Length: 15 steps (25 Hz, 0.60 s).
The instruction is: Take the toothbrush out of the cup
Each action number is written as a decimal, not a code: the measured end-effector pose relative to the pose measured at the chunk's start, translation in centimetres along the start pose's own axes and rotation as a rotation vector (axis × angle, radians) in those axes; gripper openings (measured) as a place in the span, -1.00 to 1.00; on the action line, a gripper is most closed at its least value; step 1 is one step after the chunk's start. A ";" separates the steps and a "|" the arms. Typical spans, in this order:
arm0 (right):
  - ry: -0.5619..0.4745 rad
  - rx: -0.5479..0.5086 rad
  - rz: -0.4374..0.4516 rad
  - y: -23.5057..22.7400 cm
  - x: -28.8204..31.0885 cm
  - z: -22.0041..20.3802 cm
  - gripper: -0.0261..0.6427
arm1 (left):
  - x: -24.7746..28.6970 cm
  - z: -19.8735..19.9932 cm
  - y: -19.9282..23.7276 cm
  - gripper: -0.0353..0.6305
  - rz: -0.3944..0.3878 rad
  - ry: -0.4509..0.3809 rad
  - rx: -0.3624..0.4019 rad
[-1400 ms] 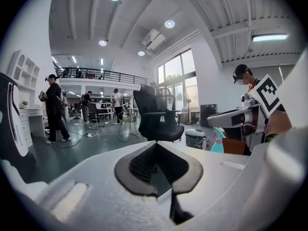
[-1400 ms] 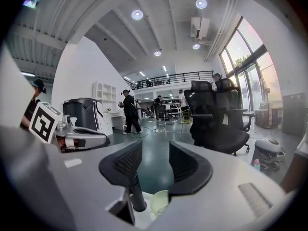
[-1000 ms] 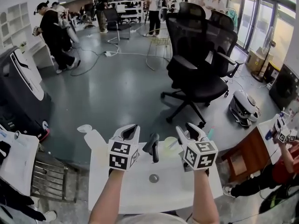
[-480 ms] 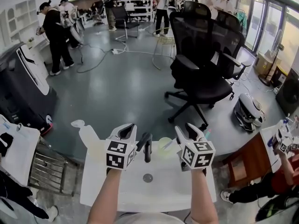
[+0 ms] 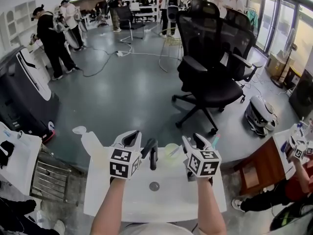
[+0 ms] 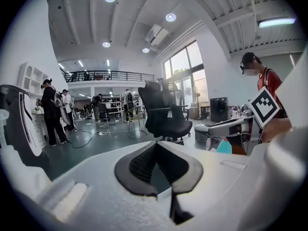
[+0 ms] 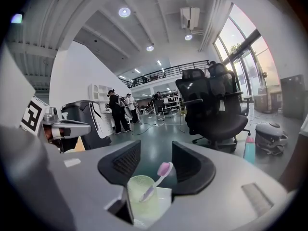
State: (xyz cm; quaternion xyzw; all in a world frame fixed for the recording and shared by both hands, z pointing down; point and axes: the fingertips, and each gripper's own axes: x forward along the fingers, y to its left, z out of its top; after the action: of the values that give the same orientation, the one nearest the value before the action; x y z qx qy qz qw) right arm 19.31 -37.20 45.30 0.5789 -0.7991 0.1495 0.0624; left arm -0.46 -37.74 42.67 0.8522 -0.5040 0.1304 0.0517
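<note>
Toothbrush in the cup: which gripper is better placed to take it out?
Right. The right gripper, jaws just opened wider and empty, frames the toothbrush and cup in its view; the left gripper, jaws together, sees neither.

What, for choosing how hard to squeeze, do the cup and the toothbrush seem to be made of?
The cup looks like thin plastic. It is pale green and see-through, and the brush handle shows through its wall. Tinted glass can't be ruled out. The toothbrush also looks like plastic, with a smooth pale handle and a pink head. The bristles are too small to make out.
</note>
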 end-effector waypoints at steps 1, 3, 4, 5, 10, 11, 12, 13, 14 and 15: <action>0.002 0.010 -0.004 -0.2 0.1 -0.3 -0.35 | 0.0 -0.1 0.0 -0.89 0.000 0.001 0.001; 0.010 0.029 -0.011 -0.3 0.3 -0.9 -0.35 | 0.1 -0.2 0.1 -0.89 -0.003 0.001 0.001; 0.014 0.036 -0.014 -0.4 0.4 -1.2 -0.35 | 0.2 -0.2 0.2 -0.89 -0.005 0.001 0.002; 0.017 0.042 -0.016 -0.4 0.6 -1.4 -0.35 | 0.3 -0.2 0.2 -0.89 -0.007 0.001 0.003; 0.028 0.071 -0.040 -0.7 1.1 -2.6 -0.35 | 0.5 -0.4 0.4 -0.89 -0.019 0.008 0.012; 0.029 0.078 -0.047 -0.9 1.2 -2.8 -0.35 | 0.6 -0.5 0.6 -0.89 -0.020 0.008 0.013; 0.030 0.086 -0.053 -1.0 1.3 -3.0 -0.35 | 0.6 -0.5 0.7 -0.89 -0.021 0.009 0.014; 0.032 0.094 -0.059 -1.1 1.4 -3.2 -0.35 | 0.6 -0.5 0.8 -0.89 -0.023 0.010 0.015; 0.035 0.100 -0.062 -1.1 1.5 -3.4 -0.35 | 0.6 -0.6 1.0 -0.89 -0.025 0.012 0.016; 0.039 0.105 -0.064 -1.1 1.6 -3.6 -0.35 | 0.7 -0.7 1.1 -0.89 -0.027 0.013 0.017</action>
State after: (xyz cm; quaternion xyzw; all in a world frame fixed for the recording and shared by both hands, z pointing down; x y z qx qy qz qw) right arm 19.53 -37.81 49.35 0.6036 -0.7699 0.2004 0.0521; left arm -1.20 -38.66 43.45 0.8586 -0.4908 0.1396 0.0497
